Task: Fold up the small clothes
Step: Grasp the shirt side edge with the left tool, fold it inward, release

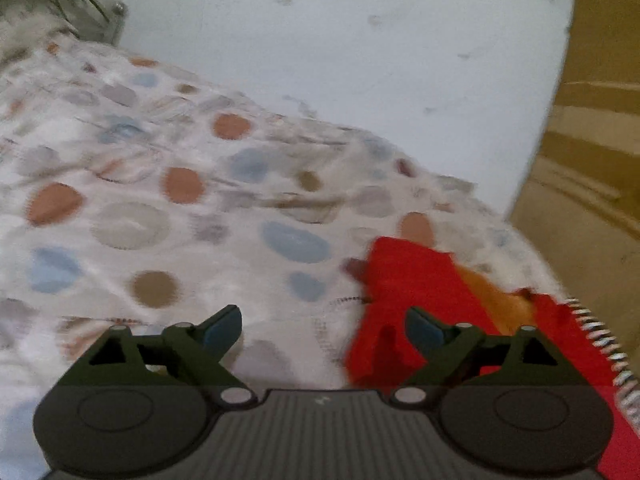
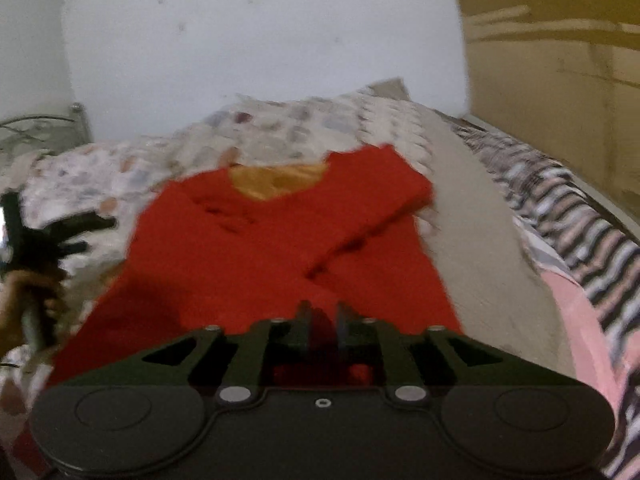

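A small red top (image 2: 248, 248) with an orange lining at the neck lies flat on the bed, its right sleeve folded across the body. My right gripper (image 2: 322, 320) is shut on the red cloth at the near hem. My left gripper (image 1: 322, 328) is open and empty, above the bedsheet just left of the top's edge (image 1: 412, 300). The left gripper also shows at the far left of the right wrist view (image 2: 76, 232), held by a hand.
The bed has a white sheet with coloured spots (image 1: 160, 184). A striped and pink blanket (image 2: 580, 240) lies along the right side. A white wall (image 1: 360, 40) is behind, a wooden cupboard (image 1: 592, 140) at right, a metal bedframe (image 2: 40, 128) at far left.
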